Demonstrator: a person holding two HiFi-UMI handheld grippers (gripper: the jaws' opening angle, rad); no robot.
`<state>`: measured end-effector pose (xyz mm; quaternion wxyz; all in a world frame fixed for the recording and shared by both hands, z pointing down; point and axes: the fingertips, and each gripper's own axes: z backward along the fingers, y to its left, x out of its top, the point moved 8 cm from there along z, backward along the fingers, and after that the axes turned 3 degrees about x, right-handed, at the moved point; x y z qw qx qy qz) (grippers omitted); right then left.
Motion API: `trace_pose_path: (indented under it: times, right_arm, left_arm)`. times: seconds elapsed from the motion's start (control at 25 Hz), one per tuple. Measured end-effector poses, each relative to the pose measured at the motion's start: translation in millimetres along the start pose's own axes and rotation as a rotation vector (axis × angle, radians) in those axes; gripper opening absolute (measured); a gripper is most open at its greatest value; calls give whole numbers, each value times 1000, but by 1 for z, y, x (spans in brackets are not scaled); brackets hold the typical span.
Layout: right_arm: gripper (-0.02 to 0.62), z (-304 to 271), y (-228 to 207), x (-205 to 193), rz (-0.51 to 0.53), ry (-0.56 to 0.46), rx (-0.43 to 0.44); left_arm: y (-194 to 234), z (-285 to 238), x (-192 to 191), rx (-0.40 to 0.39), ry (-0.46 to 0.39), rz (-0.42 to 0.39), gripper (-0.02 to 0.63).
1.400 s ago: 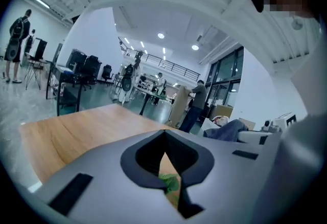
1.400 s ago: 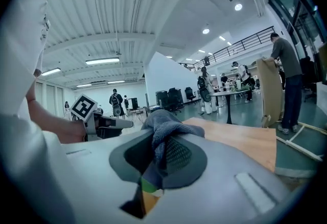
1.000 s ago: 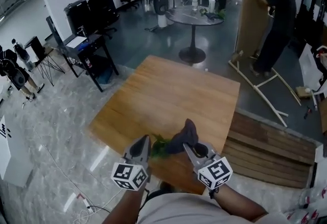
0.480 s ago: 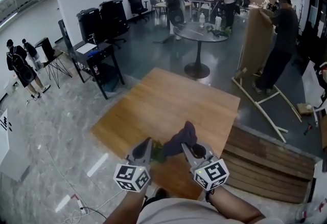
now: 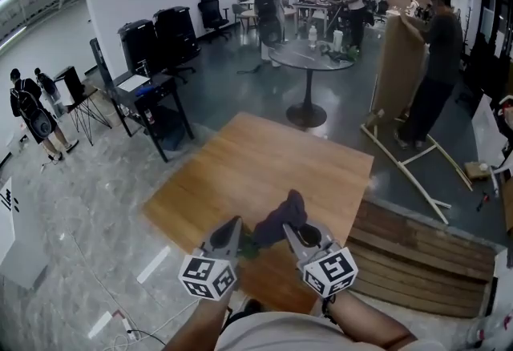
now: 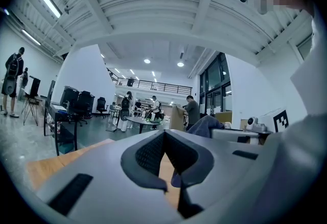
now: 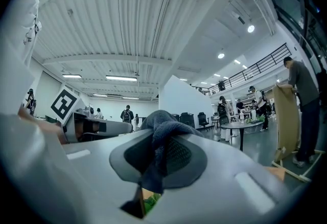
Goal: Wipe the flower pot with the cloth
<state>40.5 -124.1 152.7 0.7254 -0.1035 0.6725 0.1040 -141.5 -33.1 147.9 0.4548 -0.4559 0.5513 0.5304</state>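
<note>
A wooden bench (image 5: 272,157) stands in a busy hall. At its near edge the right gripper (image 5: 291,231) pinches the dark cloth (image 5: 282,217), and the left gripper (image 5: 233,225) is pressed together. The flower pot (image 5: 249,246) (only green leaves show) sits between them. Wiping seems mostly left.

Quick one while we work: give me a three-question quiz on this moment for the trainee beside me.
1. True or false: the right gripper has its jaws clamped on the cloth.
2. The left gripper's jaws are: A) wide apart, B) together, C) out of view.
3. Fill in: the green leaves show between the two grippers, over the wooden ____.
Key: 1 true; 2 B; 3 table.
</note>
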Motion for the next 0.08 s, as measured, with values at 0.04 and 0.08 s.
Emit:
trace_pose_path:
  times: [0.04,0.08]
  right_arm:
    - [31,1,0,2,5,1,0]
    - [31,1,-1,3,11,3,1]
  left_arm:
    - [-1,-1,1,-3,1,1,5]
    - [-2,-1,3,-6,1,3,5]
